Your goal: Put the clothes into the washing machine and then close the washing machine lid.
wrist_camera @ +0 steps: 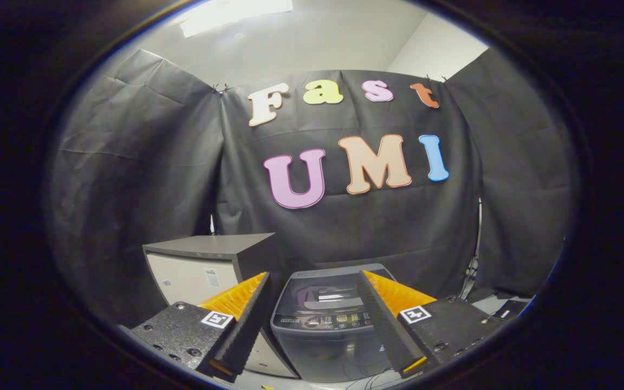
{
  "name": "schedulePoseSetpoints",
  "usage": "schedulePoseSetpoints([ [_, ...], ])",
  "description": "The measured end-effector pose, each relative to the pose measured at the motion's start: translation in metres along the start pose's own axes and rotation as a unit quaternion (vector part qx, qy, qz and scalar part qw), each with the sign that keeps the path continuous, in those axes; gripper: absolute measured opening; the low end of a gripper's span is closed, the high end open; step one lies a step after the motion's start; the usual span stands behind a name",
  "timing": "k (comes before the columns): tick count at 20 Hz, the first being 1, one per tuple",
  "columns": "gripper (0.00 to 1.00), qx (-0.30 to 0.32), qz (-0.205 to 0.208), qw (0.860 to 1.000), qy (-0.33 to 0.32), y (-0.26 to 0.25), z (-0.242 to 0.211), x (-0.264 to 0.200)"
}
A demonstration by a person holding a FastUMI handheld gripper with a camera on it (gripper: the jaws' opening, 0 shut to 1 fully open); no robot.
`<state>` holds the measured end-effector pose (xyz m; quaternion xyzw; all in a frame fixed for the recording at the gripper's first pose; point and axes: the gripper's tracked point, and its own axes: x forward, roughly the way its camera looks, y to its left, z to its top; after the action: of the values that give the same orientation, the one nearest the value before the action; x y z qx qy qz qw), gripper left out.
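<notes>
Gripper view. The tool [312, 325] hangs in the air with its two fingers spread wide and nothing between them; no finger touches anything. Each finger carries a small square marker tag on its base block.

Seen through the gap between the fingers, a little beyond them and lower, stands the washing machine [325, 330], a grey top-loader. Its lid [328, 295] is down, a dark glossy panel that reflects the room light. The control panel [339, 320] runs along the front rim, with a row of small lit indicators; the markings are too small to make out. The front of the machine's body drops away below the panel, between the finger bases.

Just beside the machine, beyond the left finger, stands a cabinet [206, 265] with a dark flat top and a pale front; a small sticker sits on that front. Whether the cabinet touches the machine I cannot tell, as the finger covers the joint.

Thin cables [371, 382] lie on the floor in front of the machine. The clothes cannot be located.
</notes>
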<state>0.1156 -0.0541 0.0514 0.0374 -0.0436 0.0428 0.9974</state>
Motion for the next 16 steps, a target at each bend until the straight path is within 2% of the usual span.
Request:
schedulePoseSetpoints([
  [4, 0.96, 0.017, -0.005, 1.0, -0.003, -0.0049, 0.0003, 0.001],
  [12, 0.96, 0.009, -0.011, 1.0, -0.001, -0.003, -0.0027, 0.0027],
  [16, 0.96, 0.005, 0.002, 1.0, -0.018, -0.0014, 0.0021, 0.0026],
])
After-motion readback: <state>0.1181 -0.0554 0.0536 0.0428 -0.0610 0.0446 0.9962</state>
